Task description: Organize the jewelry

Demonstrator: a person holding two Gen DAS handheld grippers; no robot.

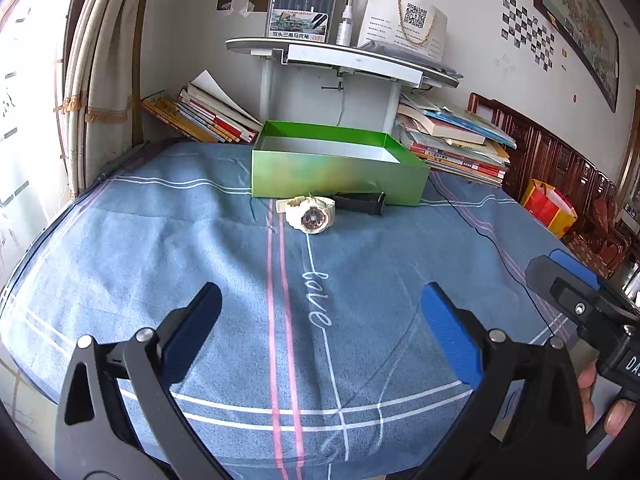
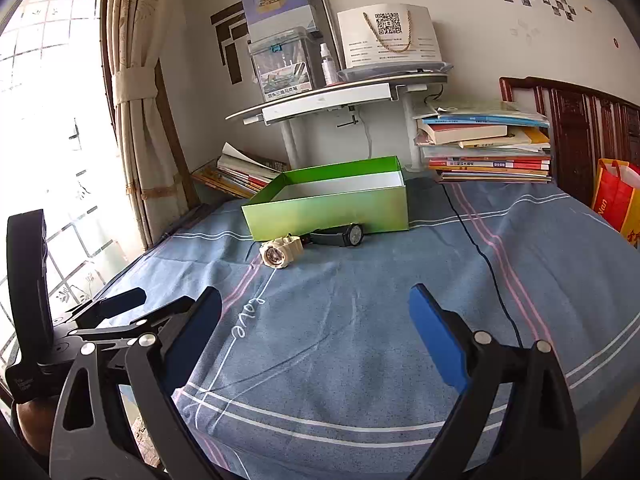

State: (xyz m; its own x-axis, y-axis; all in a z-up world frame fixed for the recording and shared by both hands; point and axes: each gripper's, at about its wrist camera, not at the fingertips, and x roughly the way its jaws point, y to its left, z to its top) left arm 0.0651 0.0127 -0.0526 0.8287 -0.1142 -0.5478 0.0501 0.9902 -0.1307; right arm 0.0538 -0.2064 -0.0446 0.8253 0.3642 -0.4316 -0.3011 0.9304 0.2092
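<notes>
Watches (image 1: 310,215) well ahead of tongs (image 1: 320,340) (both agape).

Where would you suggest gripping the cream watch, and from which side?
Grip the cream watch across its round case, coming from above: it lies dial-up on the blue cloth, its sides seemingly free. The strap curls back toward the green box.

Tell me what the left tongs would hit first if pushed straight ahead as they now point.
Likely the cream watch: it lies nearly dead ahead of the open left tongs on the blue cloth, with the green box just behind. Height above the cloth is unclear.
</notes>
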